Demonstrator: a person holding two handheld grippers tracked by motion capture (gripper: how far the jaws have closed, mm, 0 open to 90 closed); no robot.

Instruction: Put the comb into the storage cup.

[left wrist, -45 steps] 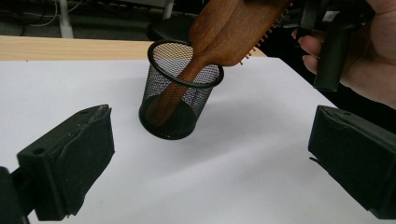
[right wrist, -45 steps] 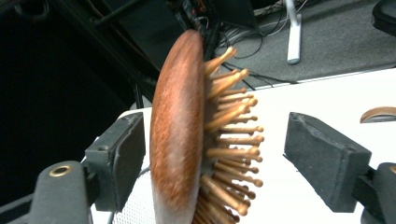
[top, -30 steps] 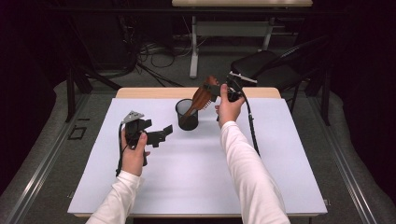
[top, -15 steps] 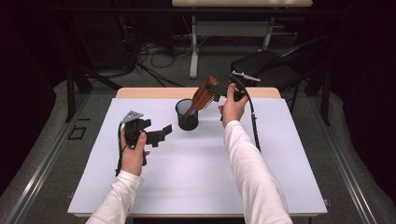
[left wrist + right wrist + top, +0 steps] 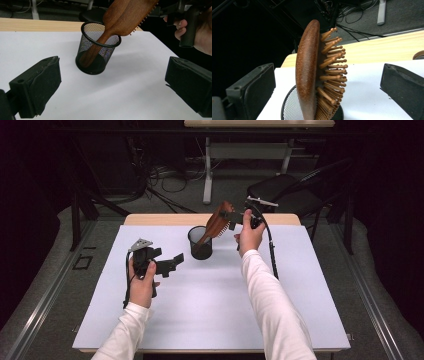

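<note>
On the white table (image 5: 210, 310) I see a black mesh cup (image 5: 200, 243) standing upright, with a wooden hairbrush (image 5: 216, 224) leaning in it, handle down and head above the rim. My right gripper (image 5: 231, 216) has just been opening; its jaws stand wide either side of the brush head, clear of it. My left gripper (image 5: 172, 262) hangs open nearby, empty.
</note>
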